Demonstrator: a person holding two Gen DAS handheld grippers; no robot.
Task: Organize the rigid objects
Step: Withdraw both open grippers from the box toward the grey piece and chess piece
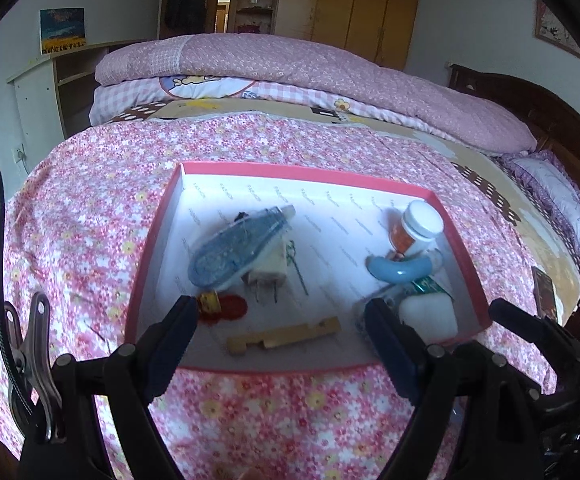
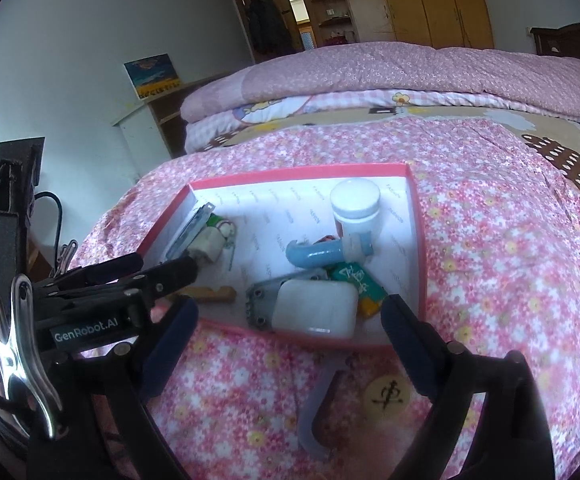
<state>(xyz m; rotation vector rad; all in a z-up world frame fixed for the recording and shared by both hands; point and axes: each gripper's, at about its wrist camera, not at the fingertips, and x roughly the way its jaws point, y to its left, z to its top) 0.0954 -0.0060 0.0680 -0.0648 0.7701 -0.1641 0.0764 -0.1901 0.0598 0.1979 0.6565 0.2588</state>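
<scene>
Both grippers hover over the near edge of the bed. Left gripper [image 1: 280, 320]: jaws spread wide, nothing between them, tips above the near part of the box. Right gripper [image 2: 290, 318]: jaws also spread wide and empty, tips at the near wall of the box. The left gripper's side bears the lettering "GenRobot.AI", readable in the right wrist view.

Surface: a bed [image 1: 90, 220] under a pink floral cover, with folded quilts [image 1: 290, 64] at its far side. Behind them stand a wooden wardrobe [image 1: 354, 4], white walls and a small painting [image 1: 63, 30].

Box [image 1: 152, 236]: shallow, pink rim, white printed lining, resting on the cover near the front edge. Contents, largest first:
- white case [image 2: 316, 310], near right corner
- blue tape dispenser [image 1: 236, 248], left side, lying on a plug [image 1: 268, 268]
- white-capped bottle [image 2: 356, 208], upright, far right
- blue curved tube [image 2: 322, 254], beside the bottle
- wooden stick [image 1: 286, 336], near the front wall
- red seal [image 1: 230, 306], beside the left fingertip

A round wooden disc [image 2: 388, 398] with a black character lies on the cover outside the box. The box middle stays open.
</scene>
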